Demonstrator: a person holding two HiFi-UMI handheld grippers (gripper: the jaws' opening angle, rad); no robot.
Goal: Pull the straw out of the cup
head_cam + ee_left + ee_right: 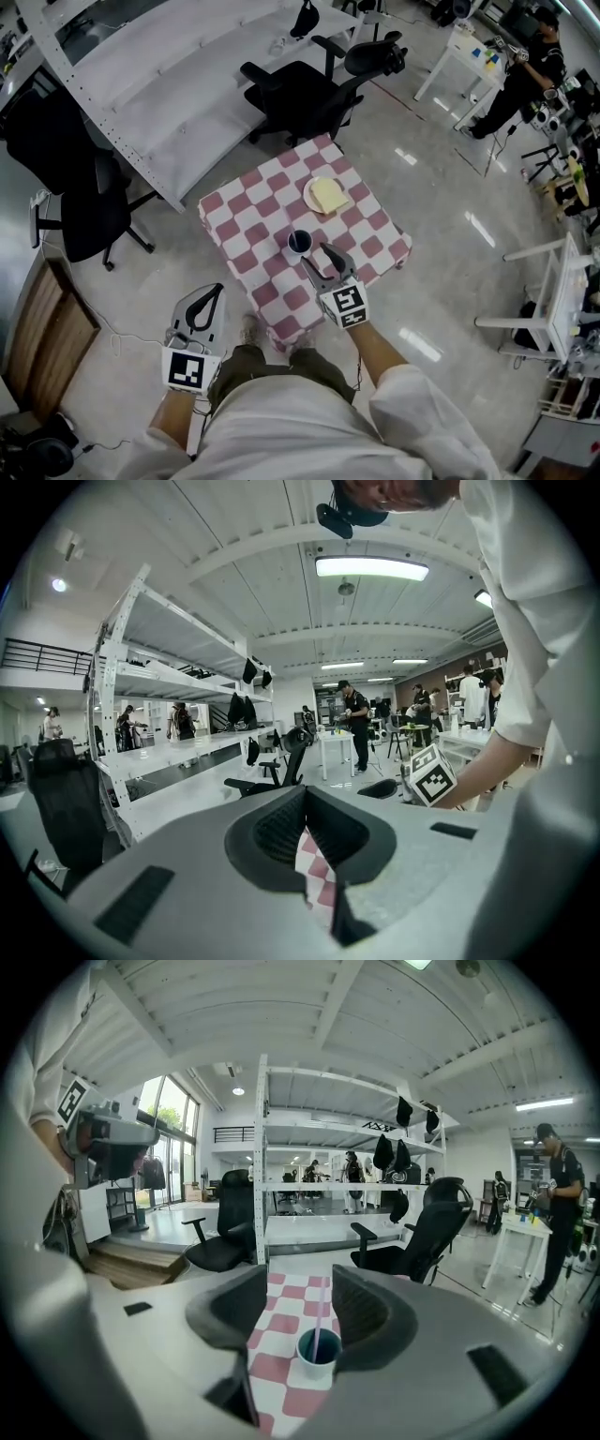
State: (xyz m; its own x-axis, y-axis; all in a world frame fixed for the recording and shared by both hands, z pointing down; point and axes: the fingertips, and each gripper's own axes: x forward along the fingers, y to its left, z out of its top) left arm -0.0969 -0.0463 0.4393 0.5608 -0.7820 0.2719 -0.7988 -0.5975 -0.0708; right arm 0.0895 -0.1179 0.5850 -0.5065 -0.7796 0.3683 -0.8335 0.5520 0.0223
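Note:
A dark blue cup [299, 242] stands near the middle of the small table with the pink-and-white checked cloth [267, 272]. In the right gripper view the cup [318, 1365] holds a thin pale-pink straw [321, 1321] that leans slightly right. My right gripper [319, 256] hovers just in front of the cup, open [300, 1288]. The straw shows in the gap between the jaws, and neither pad touches it. My left gripper [214, 292] hangs low at the table's left, off the cloth. Its jaws are shut with nothing in them [305, 803].
A plate with a yellow slice [326, 195] lies behind the cup. Black office chairs [305, 89] [80, 192] and a long white shelving rack [159, 84] stand behind and left of the table. A person [525, 70] works at white desks far right.

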